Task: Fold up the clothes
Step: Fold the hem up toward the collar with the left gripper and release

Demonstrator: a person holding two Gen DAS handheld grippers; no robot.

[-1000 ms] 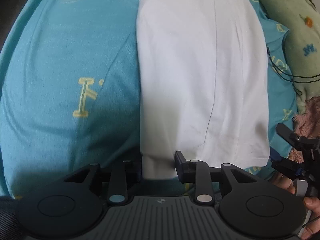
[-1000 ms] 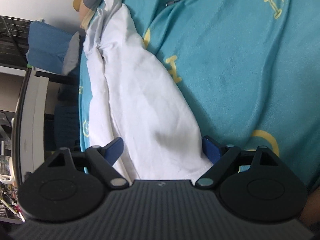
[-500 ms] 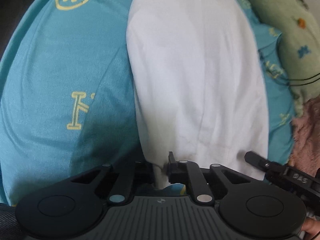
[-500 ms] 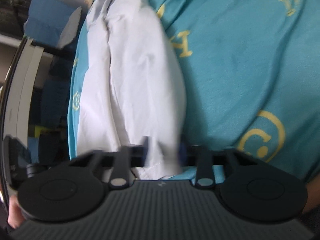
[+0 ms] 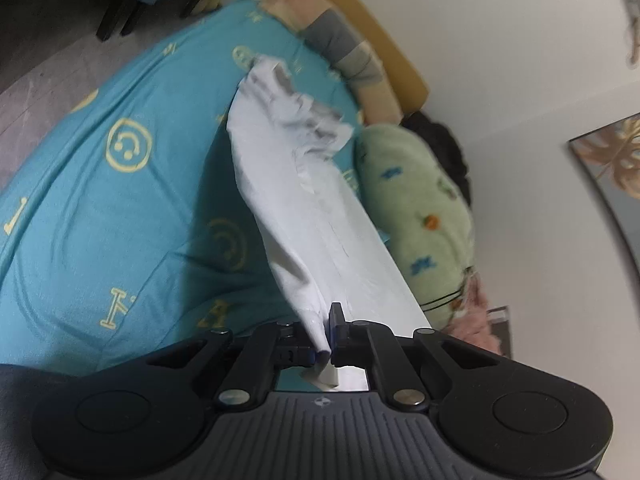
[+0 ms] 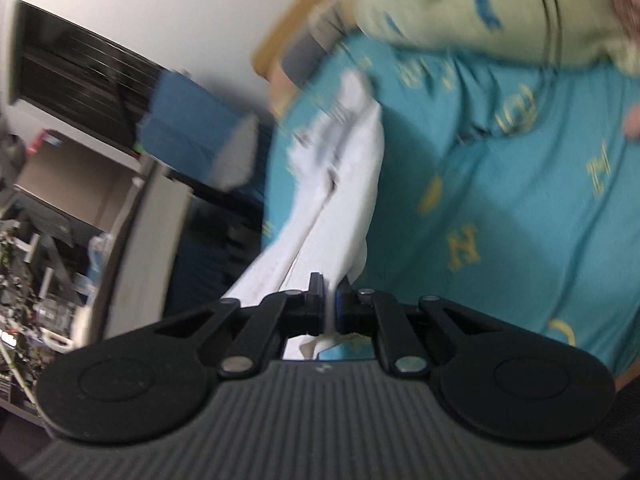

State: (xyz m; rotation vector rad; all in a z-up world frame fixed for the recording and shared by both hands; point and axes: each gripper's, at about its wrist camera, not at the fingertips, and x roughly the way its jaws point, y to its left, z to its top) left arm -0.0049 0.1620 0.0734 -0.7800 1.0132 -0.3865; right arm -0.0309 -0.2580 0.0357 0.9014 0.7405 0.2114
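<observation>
A white garment (image 5: 304, 200) stretches away from me over a teal bedsheet (image 5: 100, 208) printed with yellow smileys and letters. My left gripper (image 5: 326, 340) is shut on the garment's near edge, and the cloth rises off the bed towards it. In the right wrist view the same white garment (image 6: 340, 200) runs from the far end of the bed up into my right gripper (image 6: 330, 308), which is shut on another part of the near edge. The far end of the garment lies bunched and wrinkled on the sheet. The right view is blurred by motion.
A green patterned pillow (image 5: 416, 200) and a pink fluffy blanket (image 5: 476, 320) lie along the wall side. A striped cushion (image 5: 348, 52) sits by the wooden headboard (image 5: 384, 44). A blue chair (image 6: 192, 140) and cluttered shelves (image 6: 36, 248) stand beside the bed.
Both grippers closed on the garment's near edge and lifted it off the bed. The views tilted up, so the wall, headboard and room now show.
</observation>
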